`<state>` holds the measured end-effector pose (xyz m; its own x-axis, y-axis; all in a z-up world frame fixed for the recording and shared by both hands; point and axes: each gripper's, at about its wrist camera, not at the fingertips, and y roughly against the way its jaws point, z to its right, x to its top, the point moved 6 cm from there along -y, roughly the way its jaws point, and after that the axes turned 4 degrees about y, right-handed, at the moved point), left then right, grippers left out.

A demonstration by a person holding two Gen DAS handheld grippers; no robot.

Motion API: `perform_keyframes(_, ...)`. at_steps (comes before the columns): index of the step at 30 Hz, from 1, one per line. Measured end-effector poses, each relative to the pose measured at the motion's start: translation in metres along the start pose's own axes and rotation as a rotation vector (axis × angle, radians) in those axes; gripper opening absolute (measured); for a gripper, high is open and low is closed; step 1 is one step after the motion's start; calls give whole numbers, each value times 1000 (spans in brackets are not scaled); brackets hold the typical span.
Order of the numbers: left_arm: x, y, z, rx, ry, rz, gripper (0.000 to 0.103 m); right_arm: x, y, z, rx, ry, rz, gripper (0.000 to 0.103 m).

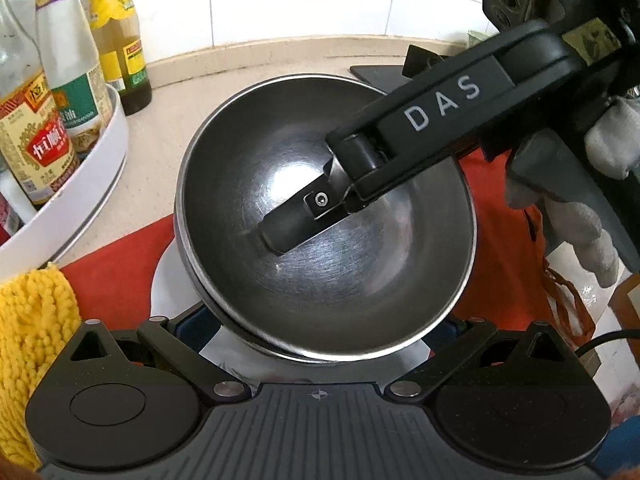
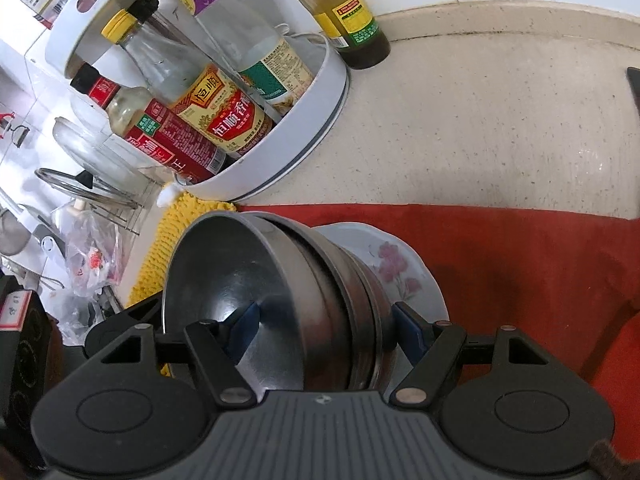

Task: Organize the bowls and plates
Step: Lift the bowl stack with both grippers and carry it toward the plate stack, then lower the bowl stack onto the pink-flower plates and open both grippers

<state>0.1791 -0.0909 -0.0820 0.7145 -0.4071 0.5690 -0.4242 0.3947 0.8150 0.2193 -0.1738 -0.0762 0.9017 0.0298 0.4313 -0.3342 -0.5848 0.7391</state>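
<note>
**Gripping the Stacked Bowls**

Resting on a floral white plate [image 2: 394, 268] over a red cloth [image 2: 520, 264], the nested steel bowls [image 2: 280, 300] are clamped through their wall by the right gripper [image 2: 326, 320]. Left gripper [image 1: 320, 332]: jaw state unclear. White bottle carousel [image 2: 280, 160] crowds nearby.

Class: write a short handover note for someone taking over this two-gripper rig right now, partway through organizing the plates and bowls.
Right gripper: clamped on the wall of the steel bowls, one finger inside the top bowl and one outside the stack.
Left gripper: fingers either side of the stack's near edge, tips hidden; grip unclear.
Things: bowls nested, over the flowered plate on the red cloth; whether they rest on it is unclear.
Done: bowls stacked together.
Left: probably settle the stack on the plate, release, withdraw.
</note>
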Motion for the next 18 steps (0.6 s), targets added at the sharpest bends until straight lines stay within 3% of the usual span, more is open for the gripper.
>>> perform_keyframes(9, -11, 16, 4, 40, -25, 14, 101, -5, 4, 5, -29, -10, 29, 68)
perform_keyframes(18, -26, 40, -7, 64, 31, 52, 101, -15, 20, 5, -73, -27, 76, 68)
